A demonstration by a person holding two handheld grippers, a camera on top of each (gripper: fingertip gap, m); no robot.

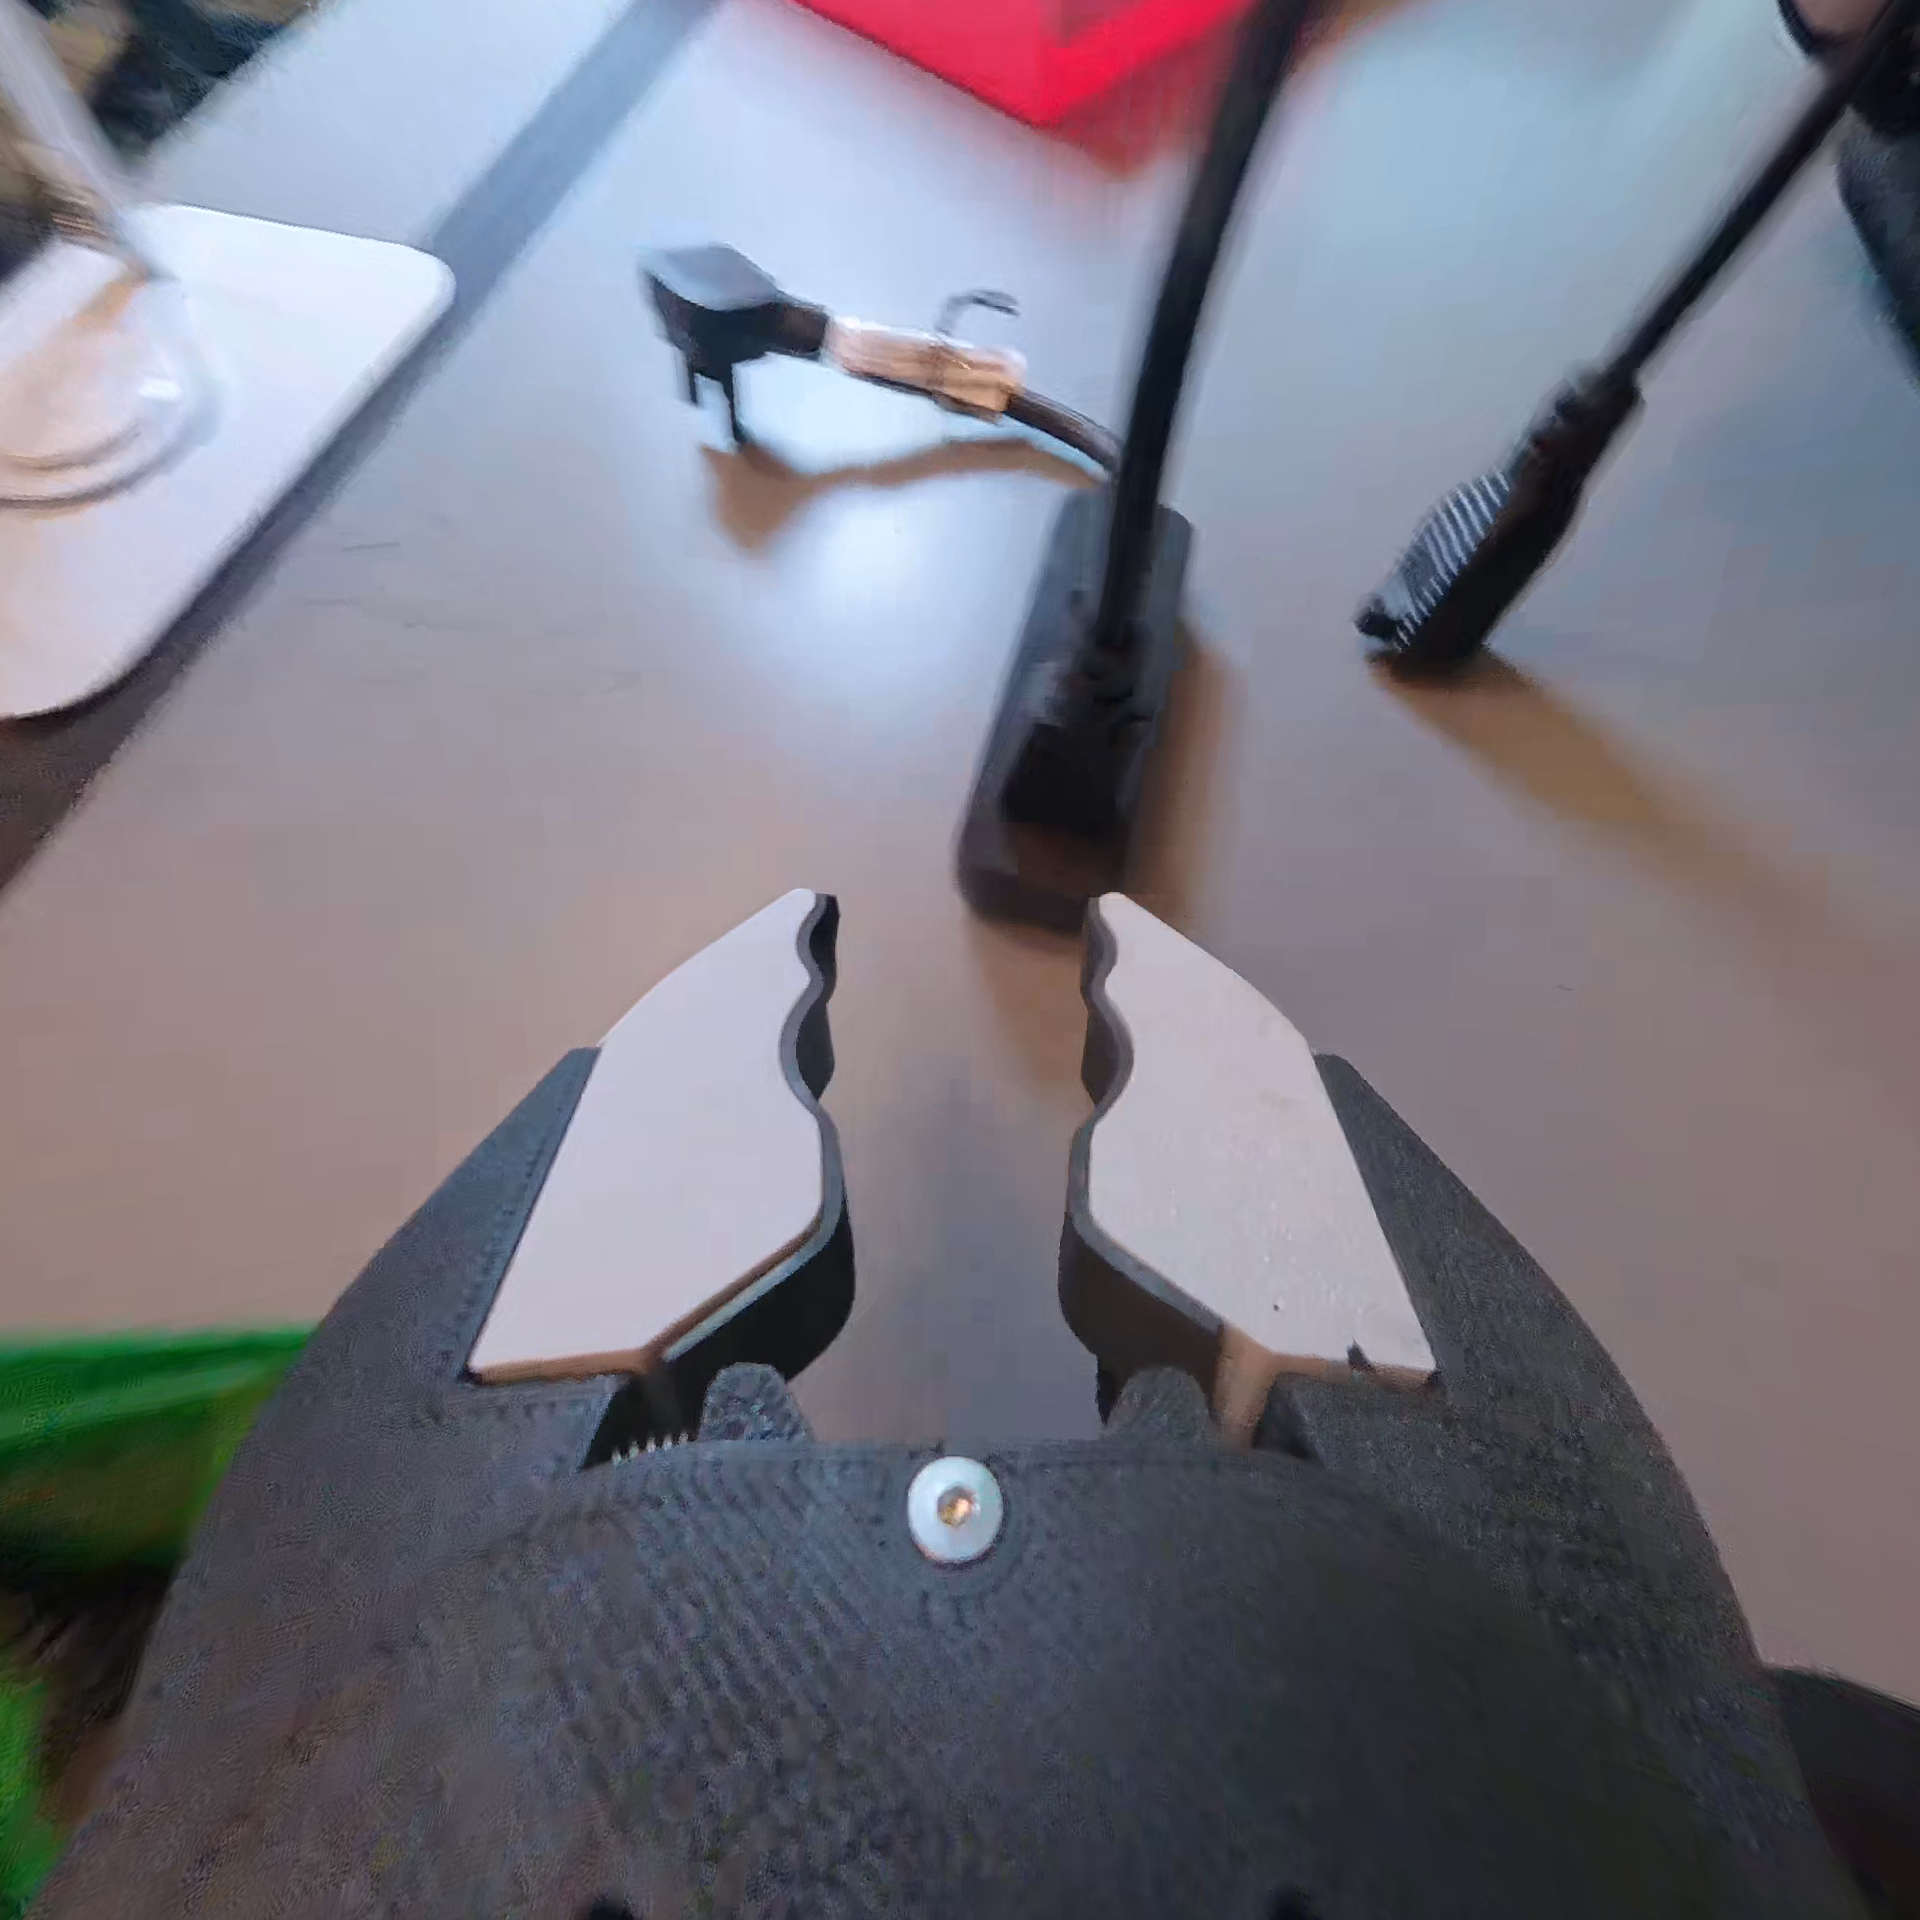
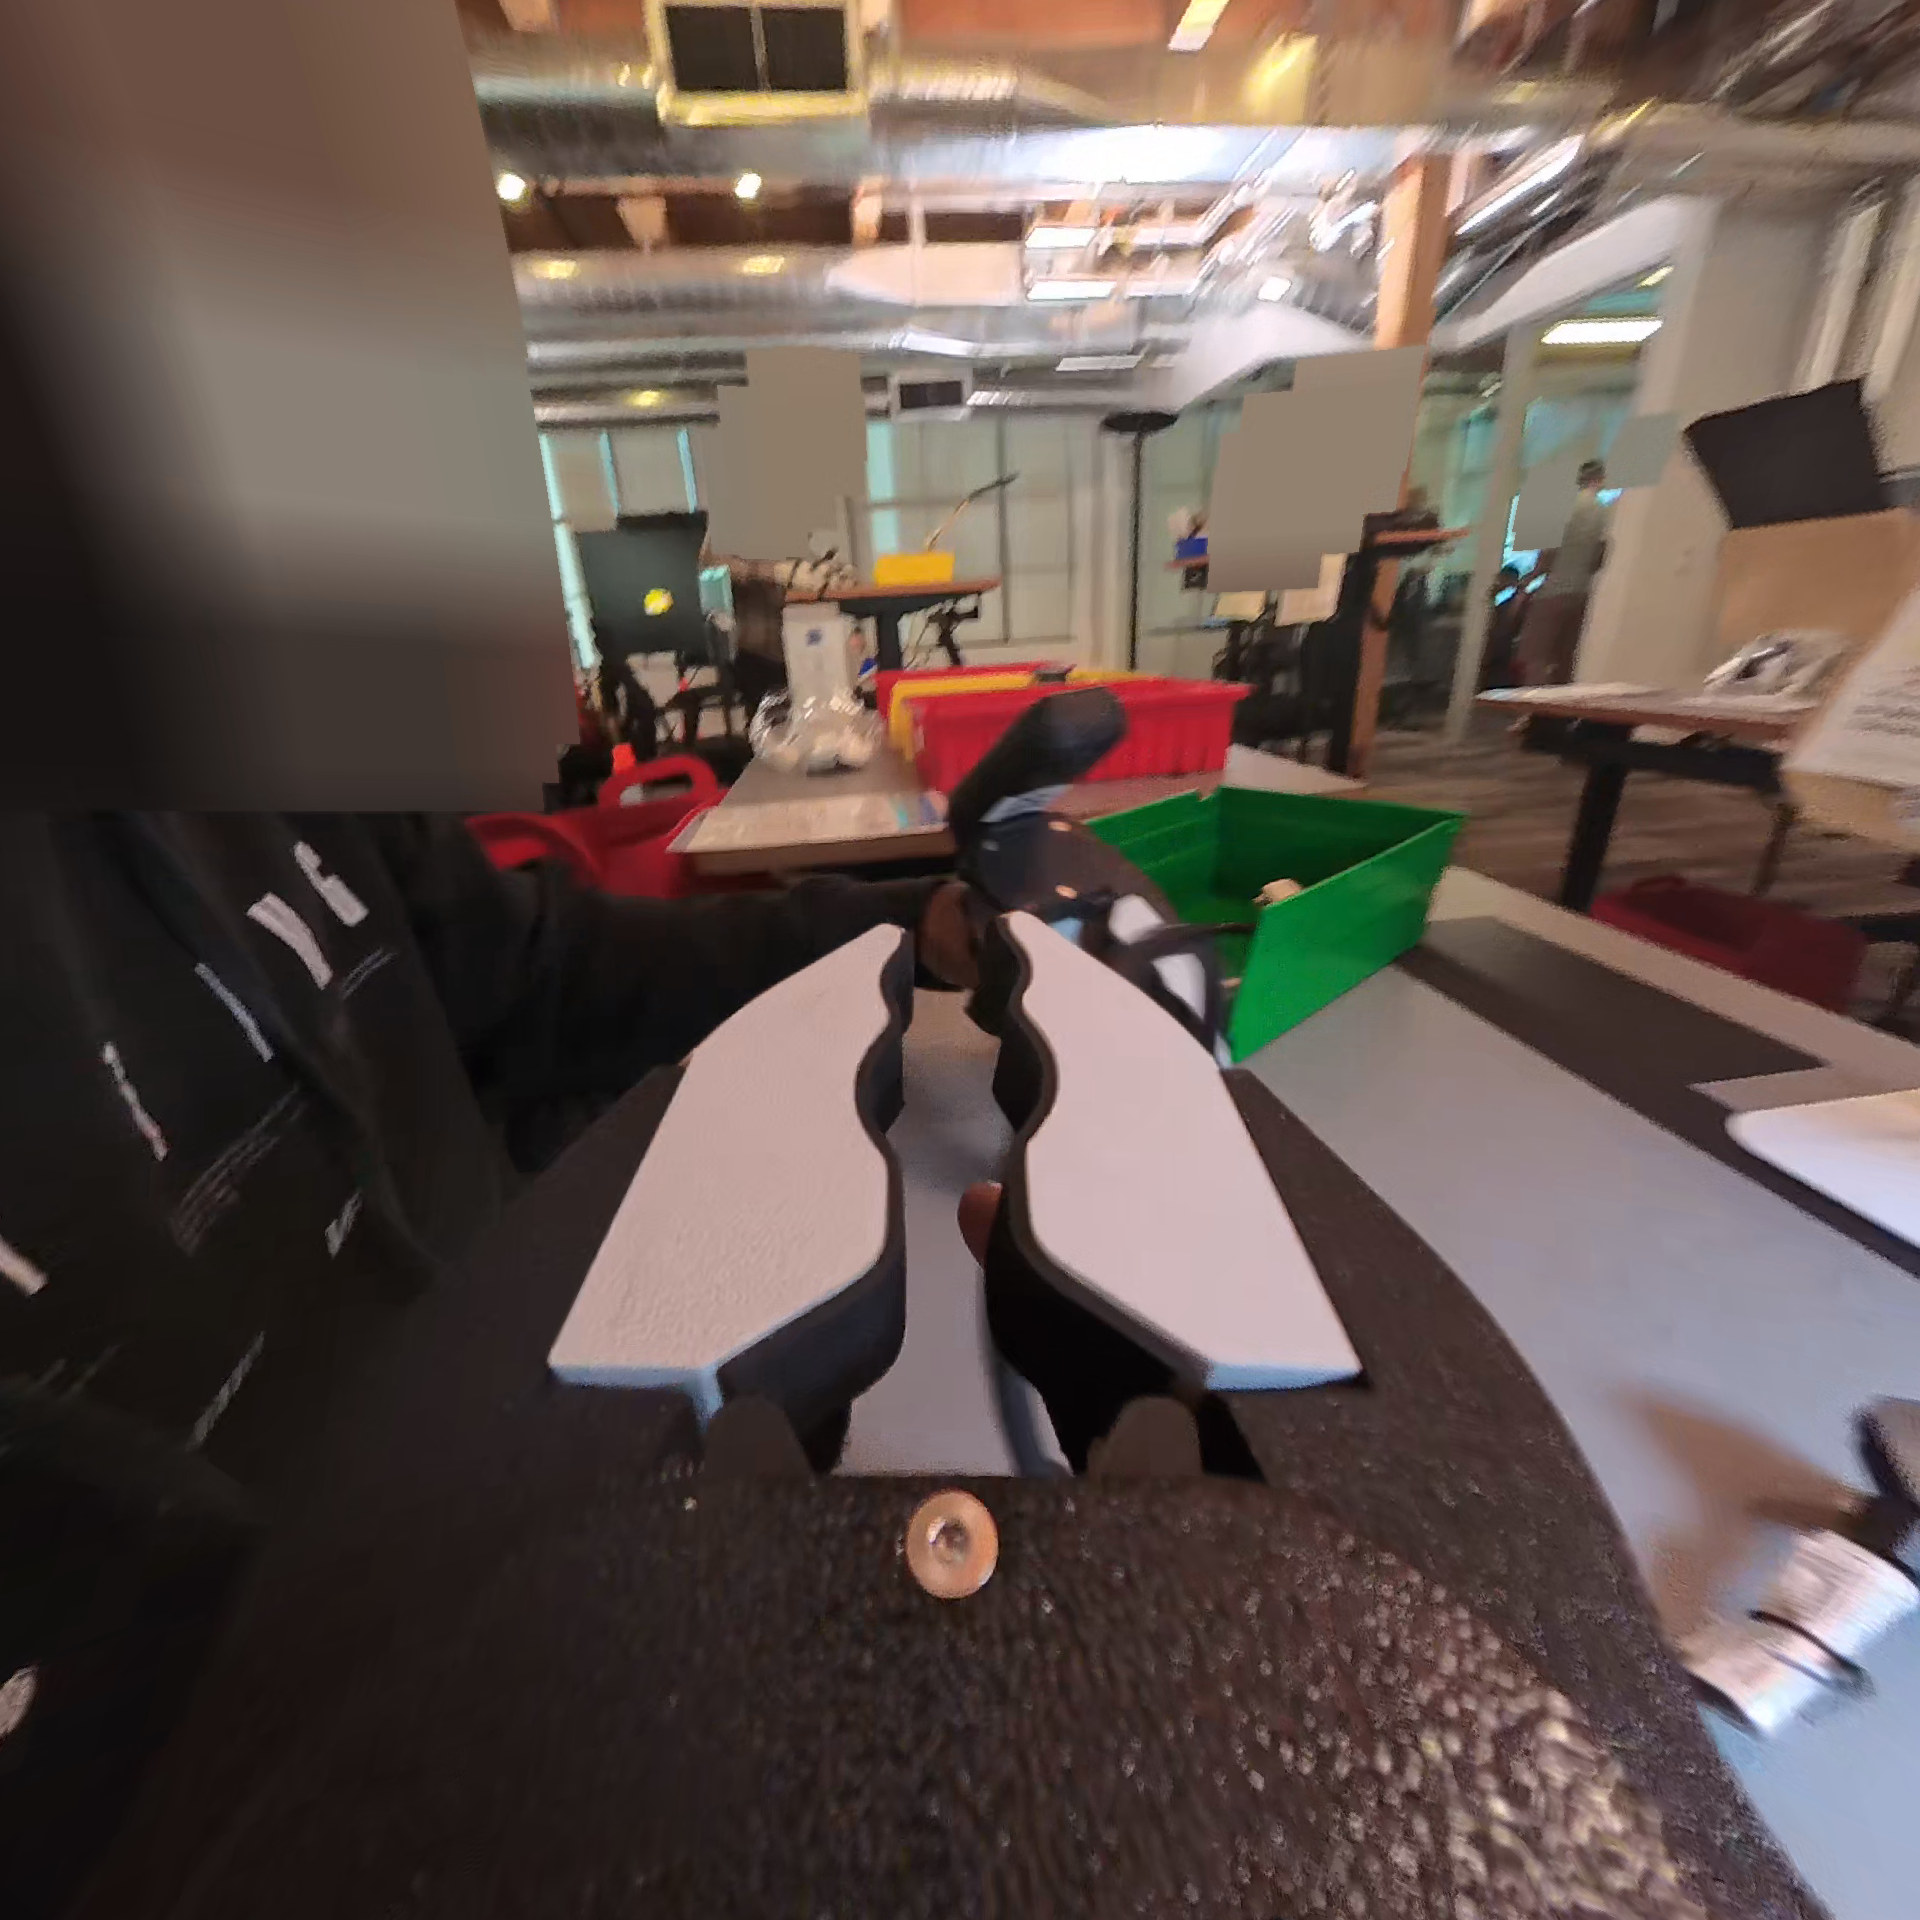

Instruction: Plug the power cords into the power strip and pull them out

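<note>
In the left wrist view a black power strip (image 1: 1081,717) lies on the brown table, just beyond my fingertips. A black plug (image 1: 1096,665) sits in its top face, and its thick cord (image 1: 1174,312) rises away. A ribbed black plug (image 1: 1475,551) rests tilted on the table to the right, its thin cord running up to the right. A third black plug (image 1: 717,312) on a taped cord lies farther back. My left gripper (image 1: 961,914) is open and empty. My right gripper (image 2: 958,930) is raised, its jaws a narrow gap apart. Whether they grip anything is unclear.
A white flat base (image 1: 208,436) lies at the left and a red bin (image 1: 1039,52) at the back. In the right wrist view a person in a black top (image 2: 260,1039) holds the left gripper (image 2: 1039,831). A green bin (image 2: 1320,914) stands behind it. The left gripper's tips are roughly 25 centimetres from the right gripper's.
</note>
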